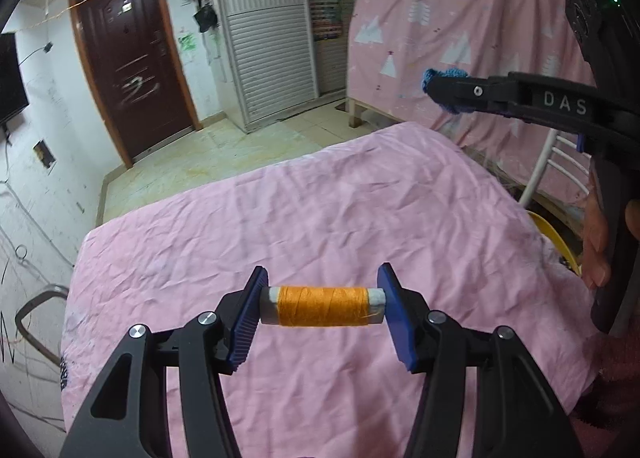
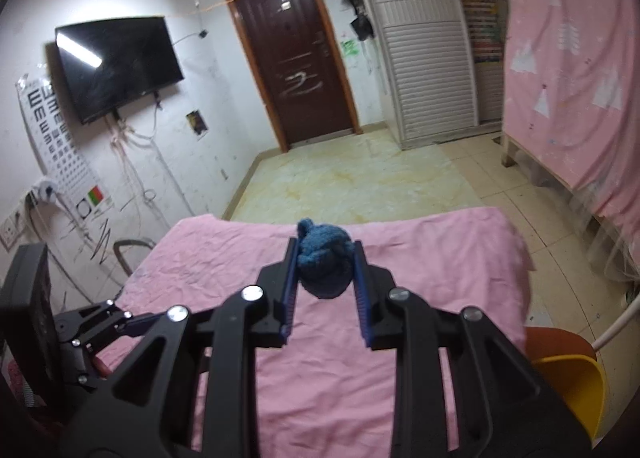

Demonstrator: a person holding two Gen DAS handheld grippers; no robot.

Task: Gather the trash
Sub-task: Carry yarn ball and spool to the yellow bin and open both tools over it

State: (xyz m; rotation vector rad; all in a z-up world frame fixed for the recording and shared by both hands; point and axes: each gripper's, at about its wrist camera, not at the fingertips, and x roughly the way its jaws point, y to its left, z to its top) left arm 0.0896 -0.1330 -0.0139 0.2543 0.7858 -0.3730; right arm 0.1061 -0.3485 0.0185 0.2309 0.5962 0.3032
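- "DAS" in pale raised letters on the black arm of the right gripper point(image 1: 448, 91), left wrist view.
- Eye chart point(image 2: 60, 137) on the wall under the television point(image 2: 116, 65): rows of "E" figures, turned various ways, shrinking downward.
- Scrawl on the brown door point(image 2: 294, 69): not legible.
- Wall poster point(image 2: 482, 23) beside the shuttered cupboard point(image 2: 428, 65): print too small.

A wrinkled pink sheet point(image 2: 400, 234) is spread over the table. A dark brown door point(image 2: 294, 57) is shut in the far wall. A black television point(image 2: 116, 65) is mounted beside an eye chart point(image 2: 60, 137). A yellow chair point(image 2: 576, 390) is set at the table's right edge.
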